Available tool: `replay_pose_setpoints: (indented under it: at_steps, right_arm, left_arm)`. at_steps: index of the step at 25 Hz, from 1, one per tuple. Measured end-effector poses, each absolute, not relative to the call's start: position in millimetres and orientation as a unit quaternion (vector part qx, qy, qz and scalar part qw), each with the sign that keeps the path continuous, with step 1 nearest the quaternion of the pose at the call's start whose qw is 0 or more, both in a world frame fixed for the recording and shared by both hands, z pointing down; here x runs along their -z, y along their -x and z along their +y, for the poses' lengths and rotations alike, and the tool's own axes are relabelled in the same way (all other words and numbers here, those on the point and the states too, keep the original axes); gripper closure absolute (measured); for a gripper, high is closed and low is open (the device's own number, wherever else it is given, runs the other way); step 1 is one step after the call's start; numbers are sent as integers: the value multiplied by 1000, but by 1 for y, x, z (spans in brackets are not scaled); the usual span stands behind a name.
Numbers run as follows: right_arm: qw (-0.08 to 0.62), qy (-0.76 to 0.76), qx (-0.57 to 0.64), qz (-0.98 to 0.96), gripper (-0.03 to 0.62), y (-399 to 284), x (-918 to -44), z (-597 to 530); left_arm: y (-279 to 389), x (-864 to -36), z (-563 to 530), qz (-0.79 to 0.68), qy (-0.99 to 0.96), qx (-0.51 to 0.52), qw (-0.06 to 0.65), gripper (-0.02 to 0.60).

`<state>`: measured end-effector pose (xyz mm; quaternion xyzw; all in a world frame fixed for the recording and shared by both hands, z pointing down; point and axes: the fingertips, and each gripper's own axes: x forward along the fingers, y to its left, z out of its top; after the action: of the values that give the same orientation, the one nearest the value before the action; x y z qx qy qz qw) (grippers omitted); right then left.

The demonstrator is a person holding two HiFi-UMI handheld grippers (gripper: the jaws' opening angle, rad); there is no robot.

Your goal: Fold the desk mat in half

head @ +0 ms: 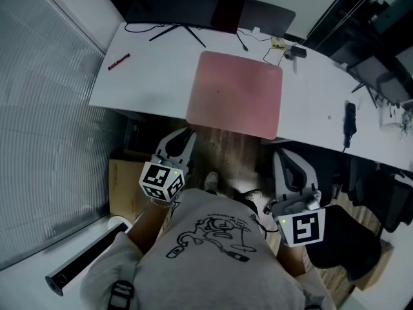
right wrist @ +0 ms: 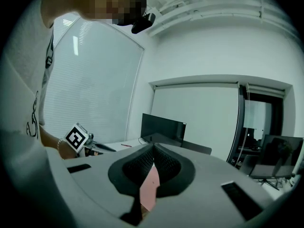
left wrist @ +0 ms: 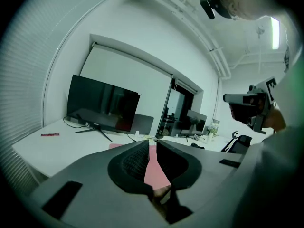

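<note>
While the desk mat [head: 235, 94] lies flat, left gripper [left wrist: 153, 143] shows fingers slightly apart, right gripper [right wrist: 153, 150] fingers together.

A long white table [head: 148, 76] stands in front of me; a pink desk mat [head: 236, 93] lies flat in the middle of it, its near side right along the table's near edge; a black monitor [head: 174, 2] stands at the far side on thin black legs [head: 177, 31]; a red pen [head: 119, 61] lies at the left end; thin cables [head: 244, 41] and a small black thing [head: 295, 52] lie beyond the mat; a long black thing [head: 350, 123] lies to the right.
</note>
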<state>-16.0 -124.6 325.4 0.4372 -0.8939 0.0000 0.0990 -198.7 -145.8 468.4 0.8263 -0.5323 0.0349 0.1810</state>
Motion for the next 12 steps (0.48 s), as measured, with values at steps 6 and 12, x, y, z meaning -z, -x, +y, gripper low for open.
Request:
replay_pose_setpoints:
  at_steps: [6, 12]
  right_arm:
    - [97, -442, 3, -892, 588, 17, -322, -123]
    - [101, -448, 5, -888, 588, 16, -322, -126]
  left_arm:
    - [217, -523, -157, -545, -811, -63, 203, 526]
    - [232, -584, -166, -550, -793, -83, 248, 511]
